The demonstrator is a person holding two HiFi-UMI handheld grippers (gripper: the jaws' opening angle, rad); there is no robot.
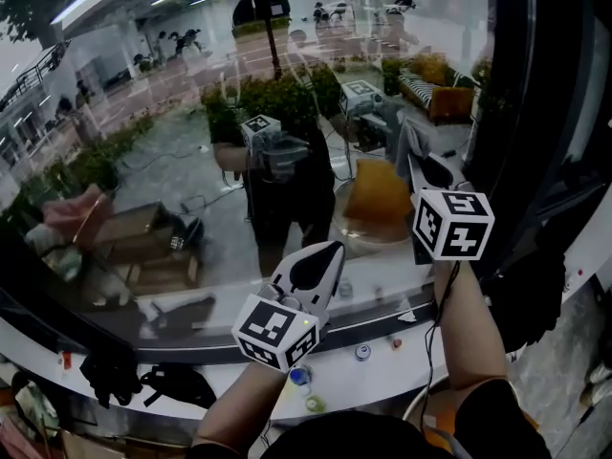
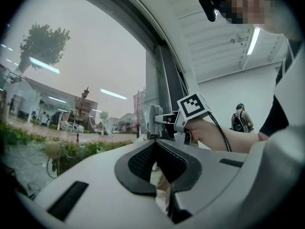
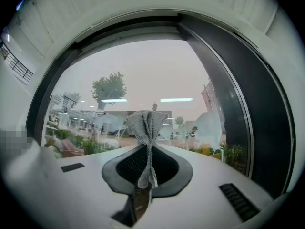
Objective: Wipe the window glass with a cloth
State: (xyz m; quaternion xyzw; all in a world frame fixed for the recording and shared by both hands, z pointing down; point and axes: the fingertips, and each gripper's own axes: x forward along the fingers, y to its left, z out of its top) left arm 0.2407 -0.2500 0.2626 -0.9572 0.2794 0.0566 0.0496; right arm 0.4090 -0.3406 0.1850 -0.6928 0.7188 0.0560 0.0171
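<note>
Just one cloth (image 3: 144, 124), pinched in right gripper (image 3: 145, 146); left gripper (image 2: 155, 143) closed, empty.

left claw (image 2: 155, 141) — jaws together, empty, held low | right claw (image 3: 147, 147) — arm extended, jaws pinched on cloth (image 3: 145, 122)

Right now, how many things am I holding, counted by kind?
Hand-held grippers: 2, the left hand-held gripper and the right hand-held gripper.
Cloths: 1, a grey cloth pinched in the right hand-held gripper.
Total: 3.
</note>
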